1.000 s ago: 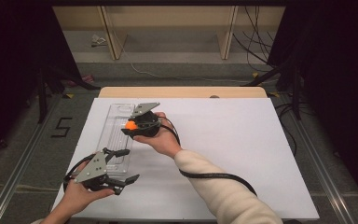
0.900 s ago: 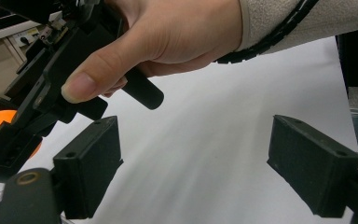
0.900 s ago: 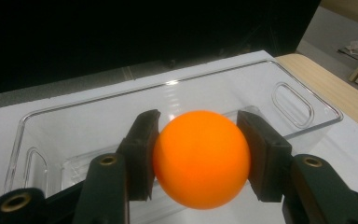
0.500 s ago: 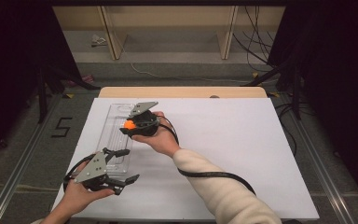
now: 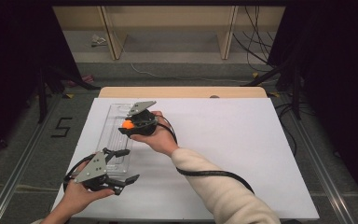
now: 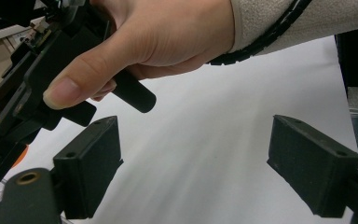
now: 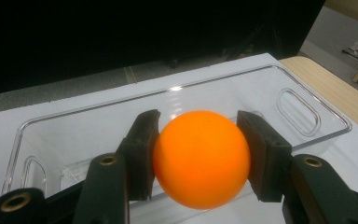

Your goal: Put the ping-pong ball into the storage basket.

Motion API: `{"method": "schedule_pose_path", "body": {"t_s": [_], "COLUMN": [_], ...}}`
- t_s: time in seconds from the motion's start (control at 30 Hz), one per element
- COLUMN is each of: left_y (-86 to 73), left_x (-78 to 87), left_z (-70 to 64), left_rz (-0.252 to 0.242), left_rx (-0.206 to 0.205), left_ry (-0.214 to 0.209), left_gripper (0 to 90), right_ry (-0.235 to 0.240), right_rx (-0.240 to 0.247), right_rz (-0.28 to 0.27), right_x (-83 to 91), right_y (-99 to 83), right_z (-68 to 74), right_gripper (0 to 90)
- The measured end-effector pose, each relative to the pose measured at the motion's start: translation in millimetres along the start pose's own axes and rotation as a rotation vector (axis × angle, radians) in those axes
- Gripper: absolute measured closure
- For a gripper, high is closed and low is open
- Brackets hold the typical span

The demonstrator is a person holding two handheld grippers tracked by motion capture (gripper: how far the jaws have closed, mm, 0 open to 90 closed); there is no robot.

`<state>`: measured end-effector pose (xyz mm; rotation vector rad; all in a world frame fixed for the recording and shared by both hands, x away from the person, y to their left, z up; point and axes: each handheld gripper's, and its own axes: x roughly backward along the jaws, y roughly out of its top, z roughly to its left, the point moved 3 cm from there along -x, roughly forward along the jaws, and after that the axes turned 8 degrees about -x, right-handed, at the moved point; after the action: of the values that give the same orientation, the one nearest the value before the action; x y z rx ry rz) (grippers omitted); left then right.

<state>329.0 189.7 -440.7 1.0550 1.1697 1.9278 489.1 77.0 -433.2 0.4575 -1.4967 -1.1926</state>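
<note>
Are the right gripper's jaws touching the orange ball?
Touching. The right gripper view shows both pads of the right gripper pressed against the sides of the orange ball, above the clear tray.

Ball [image 7: 201,158]: plain orange, round and smooth, clamped between the two black pads of the right gripper [image 7: 200,156], one pad on each side.
Ball's place: held above the clear tray's [image 7: 307,135] open inside.
Tray: transparent plastic, long and rectangular, a slot handle at each end, lying flat near the white table's left edge [image 5: 116,135].
</note>
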Motion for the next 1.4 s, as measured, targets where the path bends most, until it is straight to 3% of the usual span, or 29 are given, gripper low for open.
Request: {"method": "schedule_pose_path", "body": {"t_s": [1.4], "left_y": [0.0], "left_x": [0.5], "left_z": [-0.3], "left_rz": [0.000], "left_rx": [-0.001], "left_ry": [0.002], "left_gripper": [16.6], "right_ry": [0.028], "right_rx": [0.013], "right_rz": [0.027], "right_x": [-18.2], "right_y": [7.7], "right_z": [3.5], "right_gripper": [51.3]}}
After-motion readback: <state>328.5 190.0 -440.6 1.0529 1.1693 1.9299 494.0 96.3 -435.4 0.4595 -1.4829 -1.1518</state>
